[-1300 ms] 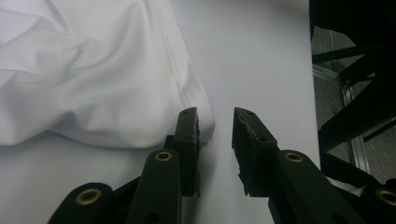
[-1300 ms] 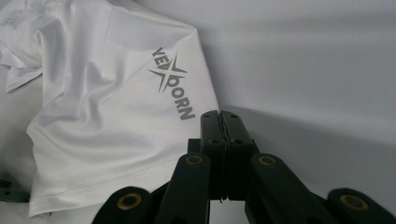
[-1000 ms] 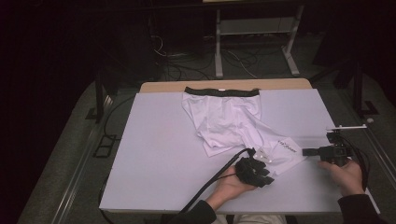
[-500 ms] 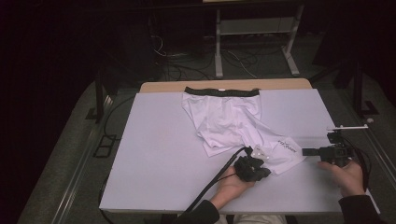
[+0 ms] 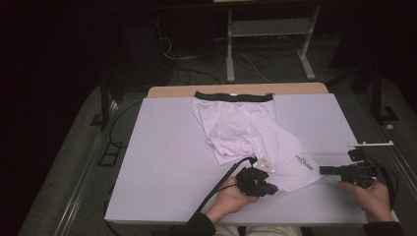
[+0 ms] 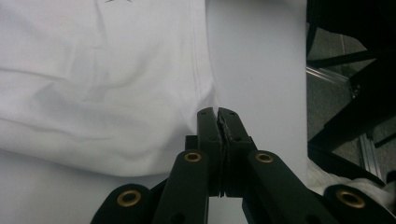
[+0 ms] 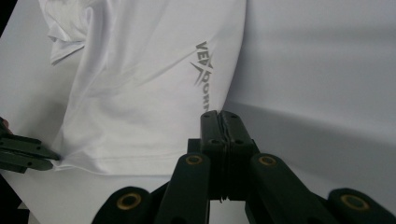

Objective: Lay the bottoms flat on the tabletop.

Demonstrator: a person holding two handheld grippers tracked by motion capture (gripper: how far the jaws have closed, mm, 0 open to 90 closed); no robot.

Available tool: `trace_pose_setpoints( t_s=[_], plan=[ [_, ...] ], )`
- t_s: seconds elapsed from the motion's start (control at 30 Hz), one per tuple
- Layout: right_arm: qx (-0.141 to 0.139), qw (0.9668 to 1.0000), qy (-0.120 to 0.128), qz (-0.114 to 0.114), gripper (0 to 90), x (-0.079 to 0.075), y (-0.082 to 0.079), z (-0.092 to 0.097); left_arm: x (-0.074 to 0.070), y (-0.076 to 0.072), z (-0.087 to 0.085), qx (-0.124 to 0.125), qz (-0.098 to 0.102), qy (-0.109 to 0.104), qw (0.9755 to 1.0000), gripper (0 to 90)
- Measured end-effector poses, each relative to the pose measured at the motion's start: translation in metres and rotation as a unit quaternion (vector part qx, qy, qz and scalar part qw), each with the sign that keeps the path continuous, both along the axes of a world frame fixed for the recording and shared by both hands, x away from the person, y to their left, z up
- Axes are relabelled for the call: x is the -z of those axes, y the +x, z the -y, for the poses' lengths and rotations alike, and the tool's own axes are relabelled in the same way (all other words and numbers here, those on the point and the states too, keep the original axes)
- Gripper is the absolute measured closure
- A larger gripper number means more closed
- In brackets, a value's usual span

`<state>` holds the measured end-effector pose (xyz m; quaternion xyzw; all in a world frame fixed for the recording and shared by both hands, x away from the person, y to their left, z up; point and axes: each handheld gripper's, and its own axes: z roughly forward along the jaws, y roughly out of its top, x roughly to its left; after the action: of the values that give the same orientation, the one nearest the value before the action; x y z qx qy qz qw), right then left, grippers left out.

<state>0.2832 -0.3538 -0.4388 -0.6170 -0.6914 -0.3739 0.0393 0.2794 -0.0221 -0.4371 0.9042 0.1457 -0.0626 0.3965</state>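
Observation:
White shorts (image 5: 241, 125) with a black waistband (image 5: 233, 96) lie on the white table (image 5: 162, 162), waistband at the far edge. One leg with a grey logo (image 7: 203, 70) stretches toward the near right. My left gripper (image 5: 273, 189) is shut on that leg's hem near its left end; in the left gripper view the closed jaws (image 6: 218, 113) meet at the cloth's (image 6: 107, 84) edge. My right gripper (image 5: 322, 170) is shut on the hem's right corner, its jaws (image 7: 218, 114) pressed together below the logo. The left gripper (image 7: 51, 156) pinches the far hem corner in the right gripper view.
A wooden strip (image 5: 172, 91) shows at the table's far edge. Beyond it, on the dark floor, stand a metal frame (image 5: 268, 44) and several cables (image 5: 182, 61). Black stand legs (image 5: 103, 105) flank the table. The table's left half is bare white surface.
Both hands have drawn toward the near edge with the hem, pulling the leg longer and flatter. The left gripper also shifted slightly left.

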Motion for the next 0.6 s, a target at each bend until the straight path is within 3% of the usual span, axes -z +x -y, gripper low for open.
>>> trace_pose_setpoints(
  t_s=[0.23,0.4,0.6],
  plan=[
    [-0.002,0.9999,0.014,-0.005,88.0,-0.003,-0.011,0.007,-0.002,-0.008,0.001,0.024,0.005,0.001,0.9997,88.0],
    [-0.006,0.9997,0.023,0.011,88.0,-0.011,-0.024,0.011,-0.004,-0.012,0.000,0.031,0.006,-0.007,0.9995,88.0],
    [-0.023,0.9992,0.032,-0.004,87.9,-0.006,-0.035,0.008,-0.003,-0.020,-0.004,0.053,0.006,0.004,0.9986,88.0]
  ],
)
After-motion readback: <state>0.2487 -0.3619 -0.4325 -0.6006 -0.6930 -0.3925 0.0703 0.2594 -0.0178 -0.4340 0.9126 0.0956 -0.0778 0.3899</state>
